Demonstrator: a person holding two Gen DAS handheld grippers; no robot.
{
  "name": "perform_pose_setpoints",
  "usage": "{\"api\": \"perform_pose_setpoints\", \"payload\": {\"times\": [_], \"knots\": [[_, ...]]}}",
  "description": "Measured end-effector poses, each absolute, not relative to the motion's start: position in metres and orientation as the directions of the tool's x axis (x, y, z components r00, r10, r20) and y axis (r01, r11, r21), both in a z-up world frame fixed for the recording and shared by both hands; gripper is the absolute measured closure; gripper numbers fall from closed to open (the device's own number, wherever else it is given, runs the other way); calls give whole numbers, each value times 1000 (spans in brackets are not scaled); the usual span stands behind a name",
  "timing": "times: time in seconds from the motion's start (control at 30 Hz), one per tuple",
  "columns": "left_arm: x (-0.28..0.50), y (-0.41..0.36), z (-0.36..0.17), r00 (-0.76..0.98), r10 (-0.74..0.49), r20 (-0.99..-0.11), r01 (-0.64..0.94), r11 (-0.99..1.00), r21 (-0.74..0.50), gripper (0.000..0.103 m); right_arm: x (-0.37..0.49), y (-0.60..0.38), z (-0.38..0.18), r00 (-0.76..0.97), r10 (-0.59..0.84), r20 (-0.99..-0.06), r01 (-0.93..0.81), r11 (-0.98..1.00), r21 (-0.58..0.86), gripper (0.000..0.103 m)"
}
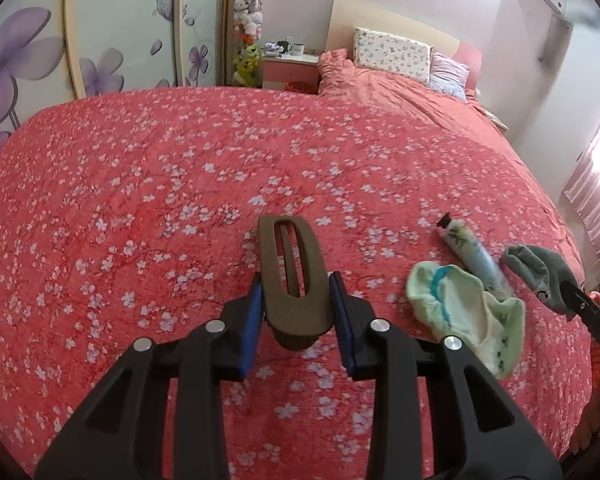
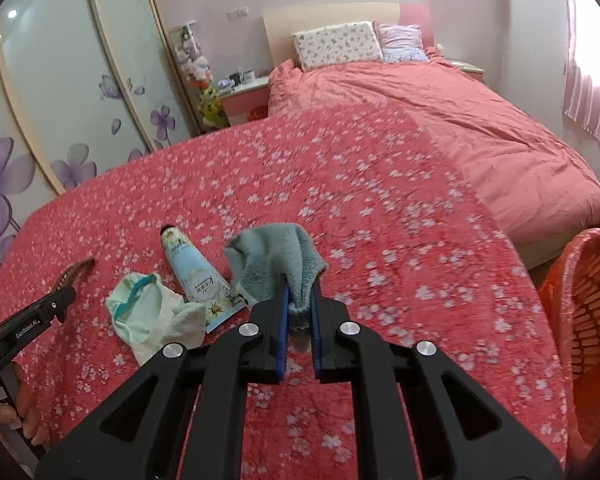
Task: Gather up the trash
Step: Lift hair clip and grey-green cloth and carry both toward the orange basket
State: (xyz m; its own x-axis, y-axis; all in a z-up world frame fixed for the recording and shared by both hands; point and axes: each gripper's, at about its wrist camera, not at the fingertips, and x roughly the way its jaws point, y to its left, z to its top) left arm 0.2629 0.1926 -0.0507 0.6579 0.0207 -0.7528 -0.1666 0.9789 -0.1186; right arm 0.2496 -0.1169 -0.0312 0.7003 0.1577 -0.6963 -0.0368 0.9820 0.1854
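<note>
Fuzzy grey sock [image 2: 278,262] pinched in right gripper [image 2: 300,308], slotted brown hair clip [image 1: 294,276] in left gripper [image 1: 296,300]

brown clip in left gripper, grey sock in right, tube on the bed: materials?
Brown hair clip: looks like matte rigid plastic, possibly wood; smooth, slotted. Grey sock: fuzzy plush knit, nap visible. Tube: glossy printed soft plastic with flat crimped end, dark cap.

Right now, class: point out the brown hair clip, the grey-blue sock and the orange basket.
brown hair clip [image 1: 296,280], left wrist view, its slotted body.
grey-blue sock [image 2: 278,256], right wrist view, its fuzzy middle.
orange basket [image 2: 592,320], right wrist view, its lattice wall.
</note>
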Motion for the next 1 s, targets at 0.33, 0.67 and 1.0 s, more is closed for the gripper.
{"api": "perform_pose_setpoints", "payload": {"times": [0.33, 0.67, 1.0], "knots": [[254, 171, -52, 624, 20, -781, -160, 982, -103, 72, 232, -138, -17, 728, 136, -672, -7, 982, 191, 94], [265, 178, -67, 599, 49, -799, -209, 973, -98, 71, 226, -144, -23, 717, 124, -686, 6, 983, 185, 94], [251, 168, -37, 656, 32, -754, -159, 983, -97, 71, 213, -155, -6, 748, 109, -654, 17, 983, 184, 94]]}}
